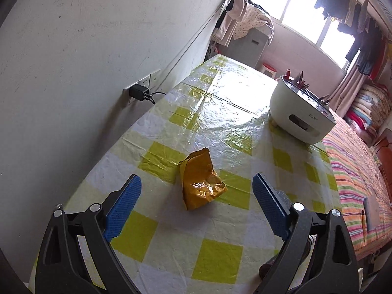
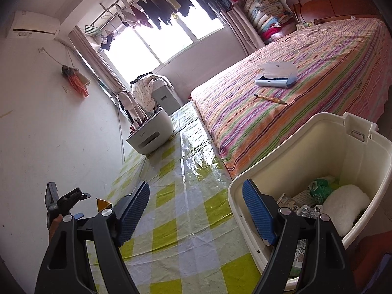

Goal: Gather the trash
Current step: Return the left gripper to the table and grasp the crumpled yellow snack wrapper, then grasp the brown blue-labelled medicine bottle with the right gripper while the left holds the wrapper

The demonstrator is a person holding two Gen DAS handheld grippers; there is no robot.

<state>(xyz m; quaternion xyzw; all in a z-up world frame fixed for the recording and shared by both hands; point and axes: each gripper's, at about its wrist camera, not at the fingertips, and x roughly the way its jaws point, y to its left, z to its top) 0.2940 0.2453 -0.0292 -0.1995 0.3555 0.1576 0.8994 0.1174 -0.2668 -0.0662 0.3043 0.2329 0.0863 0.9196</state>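
A crumpled yellow snack bag (image 1: 199,180) lies on the green-and-white checked tablecloth (image 1: 220,112). My left gripper (image 1: 197,183) is open and empty, its blue pads on either side of the bag and just short of it. My right gripper (image 2: 196,194) is open and empty above the table, its right pad (image 2: 257,212) at the rim of a white bin (image 2: 362,152). The bin holds wrappers, green packaging (image 2: 321,188) and a white wad (image 2: 345,205). The left gripper (image 2: 63,201) and a corner of the yellow bag (image 2: 102,203) show at the left of the right wrist view.
A white utensil holder (image 1: 301,115) stands at the table's far right; it also shows in the right wrist view (image 2: 152,132). A wall (image 1: 73,61) with a plugged-in adapter (image 1: 139,92) runs along the left. A striped bed (image 2: 306,85) with a pencil (image 2: 269,98) borders the right.
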